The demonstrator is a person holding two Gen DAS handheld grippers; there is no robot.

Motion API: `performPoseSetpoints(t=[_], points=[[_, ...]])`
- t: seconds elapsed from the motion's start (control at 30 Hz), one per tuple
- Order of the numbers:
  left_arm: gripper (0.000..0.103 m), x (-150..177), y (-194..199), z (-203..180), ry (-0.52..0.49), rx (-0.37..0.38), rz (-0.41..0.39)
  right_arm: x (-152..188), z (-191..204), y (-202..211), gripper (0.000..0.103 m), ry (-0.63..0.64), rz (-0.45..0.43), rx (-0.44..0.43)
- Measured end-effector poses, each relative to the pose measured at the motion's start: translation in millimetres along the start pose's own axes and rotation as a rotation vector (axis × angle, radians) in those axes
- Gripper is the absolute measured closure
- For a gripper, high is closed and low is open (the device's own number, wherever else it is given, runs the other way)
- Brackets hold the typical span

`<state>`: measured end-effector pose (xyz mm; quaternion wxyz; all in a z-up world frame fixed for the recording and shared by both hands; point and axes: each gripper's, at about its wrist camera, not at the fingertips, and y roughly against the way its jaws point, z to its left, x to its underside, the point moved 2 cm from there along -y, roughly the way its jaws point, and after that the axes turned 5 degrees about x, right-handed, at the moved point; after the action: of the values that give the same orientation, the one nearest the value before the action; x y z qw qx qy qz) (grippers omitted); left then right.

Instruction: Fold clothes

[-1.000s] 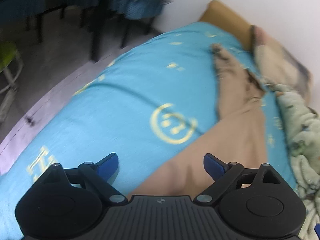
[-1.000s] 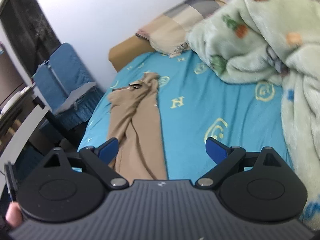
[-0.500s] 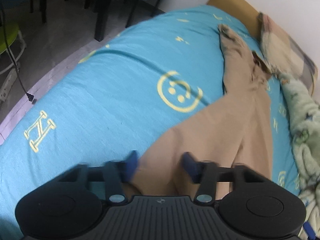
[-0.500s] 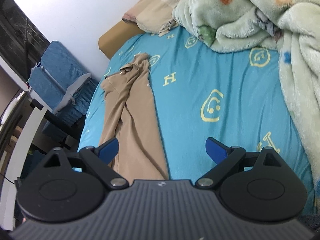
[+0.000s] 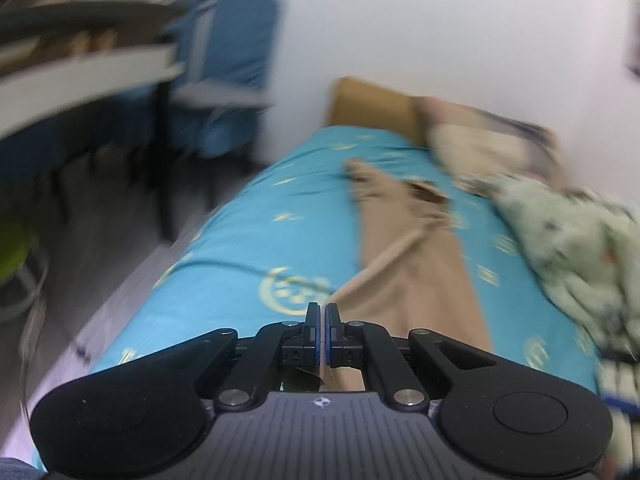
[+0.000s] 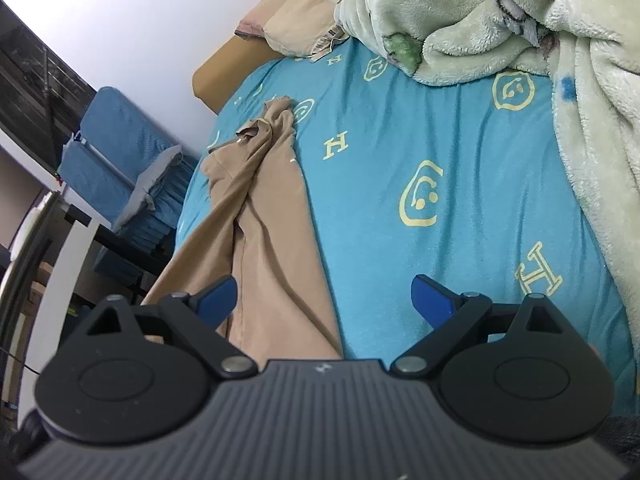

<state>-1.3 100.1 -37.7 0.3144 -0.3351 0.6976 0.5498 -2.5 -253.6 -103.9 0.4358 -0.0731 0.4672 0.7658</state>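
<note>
Left gripper pinches the tan garment's near end; right gripper waits wide.

The bed (image 6: pixel 460 240) in its blue printed sheet carries the tan garment (image 6: pixel 264 216), laid lengthwise toward the headboard beside the green fleece blanket (image 6: pixel 540 40). You've got the left gripper (image 5: pixel 322 312) clamped tight on the garment's near corner, fabric pulled taut up to it, likely to start a fold. It tips downward. Your right gripper (image 6: pixel 324 296) is spread wide, empty, angled down above the garment's near end, probably ready for the other corner.
</note>
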Motion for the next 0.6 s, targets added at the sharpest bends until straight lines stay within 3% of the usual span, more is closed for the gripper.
performPoseSetpoints(t=[0.13, 0.3, 0.4, 0.47, 0.5, 0.57, 0.6], points=[[0.101, 11.0, 12.0, -48.0, -0.154, 0.114, 0.013, -0.5, 2.5, -0.5, 0.008, 0.008, 0.0, -0.003], [0.101, 39.0, -11.8, -93.9, -0.285, 0.221, 0.156, 0.5, 6.5, -1.6, 0.008, 0.04, 0.002, 0.005], [0.099, 50.2, -25.8, -99.3, -0.307, 0.27, 0.25, 1.7, 6.9, -4.9, 0.008, 0.048, 0.022, -0.001], [0.087, 48.5, -28.3, -90.8, -0.268, 0.306, 0.262, 4.0, 6.9, -9.8, 0.008, 0.044, 0.056, -0.02], [0.069, 46.3, -28.1, -83.2, -0.235, 0.321, 0.261, 5.7, 6.6, -13.4, 0.008, 0.037, 0.081, -0.035], [0.044, 38.3, -31.6, -61.9, -0.134, 0.322, 0.26, 9.1, 5.4, -21.1, 0.008, 0.016, 0.134, -0.062], [0.038, 33.4, -36.3, -50.4, -0.074, 0.316, 0.263, 10.6, 4.7, -25.0, 0.008, 0.004, 0.159, -0.073]])
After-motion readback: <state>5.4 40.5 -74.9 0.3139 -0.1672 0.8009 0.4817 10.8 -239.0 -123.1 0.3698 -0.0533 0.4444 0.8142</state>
